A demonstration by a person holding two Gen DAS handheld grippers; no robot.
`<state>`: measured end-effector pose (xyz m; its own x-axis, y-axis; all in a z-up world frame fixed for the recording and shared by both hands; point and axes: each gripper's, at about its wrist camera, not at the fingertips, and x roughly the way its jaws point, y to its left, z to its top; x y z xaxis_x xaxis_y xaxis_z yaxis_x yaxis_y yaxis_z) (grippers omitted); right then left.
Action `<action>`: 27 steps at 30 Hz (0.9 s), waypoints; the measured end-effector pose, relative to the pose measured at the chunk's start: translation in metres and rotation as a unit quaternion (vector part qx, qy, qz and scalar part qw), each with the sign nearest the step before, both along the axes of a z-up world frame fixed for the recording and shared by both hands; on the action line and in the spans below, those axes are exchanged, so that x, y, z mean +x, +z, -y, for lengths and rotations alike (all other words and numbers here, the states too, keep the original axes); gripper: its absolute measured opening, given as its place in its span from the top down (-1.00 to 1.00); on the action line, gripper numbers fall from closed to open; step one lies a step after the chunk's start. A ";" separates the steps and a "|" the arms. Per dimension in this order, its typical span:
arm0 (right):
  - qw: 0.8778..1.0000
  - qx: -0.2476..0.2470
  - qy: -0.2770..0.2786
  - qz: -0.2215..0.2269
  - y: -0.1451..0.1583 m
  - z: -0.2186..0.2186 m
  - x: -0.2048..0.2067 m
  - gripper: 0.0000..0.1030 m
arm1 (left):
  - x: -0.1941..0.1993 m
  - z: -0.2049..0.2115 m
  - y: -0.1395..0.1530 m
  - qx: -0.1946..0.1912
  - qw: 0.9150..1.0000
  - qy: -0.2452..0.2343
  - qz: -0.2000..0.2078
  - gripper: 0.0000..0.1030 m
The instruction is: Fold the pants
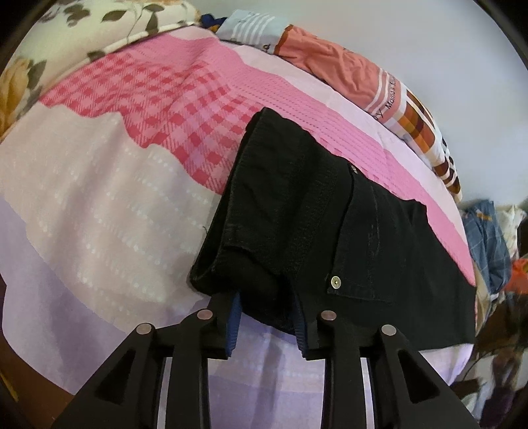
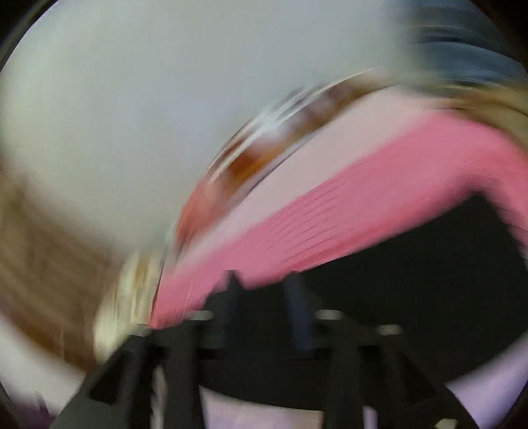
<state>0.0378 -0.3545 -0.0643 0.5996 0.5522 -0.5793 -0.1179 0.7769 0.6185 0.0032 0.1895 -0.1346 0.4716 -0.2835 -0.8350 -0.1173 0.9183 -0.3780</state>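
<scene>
Black pants [image 1: 330, 214] lie folded on the pink and lilac bedsheet [image 1: 132, 184], waistband and a riveted pocket facing up. My left gripper [image 1: 267, 325] points down at their near edge. Its blue pads [image 1: 233, 326] stand a little apart, and a rolled fold of the black cloth sits loosely between them. The right wrist view is badly motion-blurred. There my right gripper [image 2: 264, 297] shows its two fingers spread apart over the dark pants [image 2: 412, 280], with nothing seen clamped between them.
An orange and checked folded blanket [image 1: 336, 62] lies along the bed's far edge by a pale wall. A floral pillow [image 1: 99, 19] sits at the upper left. A heap of clothes [image 1: 488, 237] lies off the bed to the right.
</scene>
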 end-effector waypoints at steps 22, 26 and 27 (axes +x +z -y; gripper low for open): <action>0.917 -0.186 0.345 -0.074 -0.095 -0.215 0.177 0.49 | 0.008 -0.009 -0.002 -0.024 1.000 0.000 -0.009 0.28; 0.911 -0.187 0.361 -0.062 -0.096 -0.224 0.181 0.42 | 0.010 -0.010 -0.003 -0.025 1.000 -0.001 -0.013 0.28; 0.909 -0.189 0.367 -0.061 -0.097 -0.227 0.181 0.47 | 0.011 -0.010 -0.003 -0.024 1.000 0.003 -0.012 0.28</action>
